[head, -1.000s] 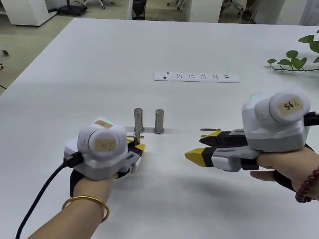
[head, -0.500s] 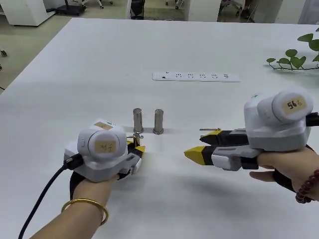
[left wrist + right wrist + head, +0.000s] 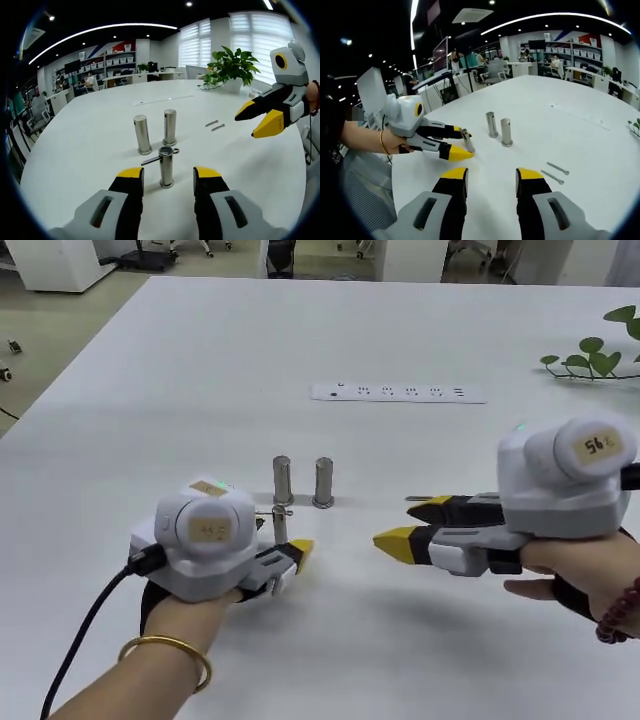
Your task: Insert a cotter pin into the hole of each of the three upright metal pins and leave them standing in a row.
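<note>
Two bare metal pins (image 3: 282, 477) (image 3: 323, 482) stand side by side on the white table. A third pin (image 3: 280, 523) stands just in front of them with a cotter pin (image 3: 152, 159) through its hole. My left gripper (image 3: 282, 538) is open, one jaw on each side of this third pin (image 3: 166, 166), with a gap on both sides. My right gripper (image 3: 412, 523) is open and empty, hovering to the right with its tips pointing left. Two loose cotter pins (image 3: 555, 171) lie on the table beyond it.
A white power strip (image 3: 398, 393) lies farther back on the table. A green plant (image 3: 600, 355) is at the far right edge. The table (image 3: 200, 360) is bare around the pins.
My left gripper's jaws have spread away from the near pin, which now stands free between them. The right gripper has barely moved.
</note>
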Demonstrator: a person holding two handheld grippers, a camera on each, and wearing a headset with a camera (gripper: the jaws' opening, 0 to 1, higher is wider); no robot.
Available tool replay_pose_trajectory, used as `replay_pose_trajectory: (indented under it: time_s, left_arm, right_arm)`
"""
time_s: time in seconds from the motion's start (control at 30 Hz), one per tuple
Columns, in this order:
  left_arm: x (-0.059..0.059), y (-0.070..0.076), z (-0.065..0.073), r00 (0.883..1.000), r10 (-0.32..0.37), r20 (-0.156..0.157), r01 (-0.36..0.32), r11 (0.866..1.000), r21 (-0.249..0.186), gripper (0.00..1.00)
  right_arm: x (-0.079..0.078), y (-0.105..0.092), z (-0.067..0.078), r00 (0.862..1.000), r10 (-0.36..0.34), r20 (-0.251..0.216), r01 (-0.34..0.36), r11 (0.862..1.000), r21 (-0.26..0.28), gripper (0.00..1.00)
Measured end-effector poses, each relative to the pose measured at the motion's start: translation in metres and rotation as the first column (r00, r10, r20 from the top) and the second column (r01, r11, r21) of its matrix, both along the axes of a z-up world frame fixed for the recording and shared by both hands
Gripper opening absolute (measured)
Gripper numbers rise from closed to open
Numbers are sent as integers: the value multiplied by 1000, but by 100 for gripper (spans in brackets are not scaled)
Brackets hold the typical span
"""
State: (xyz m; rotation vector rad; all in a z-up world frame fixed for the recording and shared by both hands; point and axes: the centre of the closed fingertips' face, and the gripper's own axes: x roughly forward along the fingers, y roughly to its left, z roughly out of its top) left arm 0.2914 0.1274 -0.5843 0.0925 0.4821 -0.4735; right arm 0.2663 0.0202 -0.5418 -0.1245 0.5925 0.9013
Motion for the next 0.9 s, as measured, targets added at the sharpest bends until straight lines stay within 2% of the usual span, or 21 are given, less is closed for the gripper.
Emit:
replay_pose_trajectory:
  time_s: [0.13,0.23,0.47,0.57,0.8,0.9]
  left_arm:
    - [-4,2,3,1000,-15,3,15,1000,13,51]
    - [-9,3,7,1000,-28,-5,28,1000,-11,58]
    - [-20,4,17,998,-65,-5,65,997,-35,79]
    - [-24,4,21,997,-71,-2,71,997,-39,85]
    - [-22,3,37,999,-45,26,47,996,-81,98]
    - [-24,4,42,999,-40,29,43,995,-95,99]
  right_arm:
    - [5,0,1,1000,-10,15,10,1000,0,35]
    - [10,2,2,1000,-13,24,13,1000,0,35]
    - [20,10,2,998,-19,56,19,1000,2,37]
    - [28,12,1,997,-21,76,21,1000,2,38]
    - [41,22,1,995,-23,96,23,1000,5,38]
    - [49,25,0,995,-27,100,27,1000,9,38]
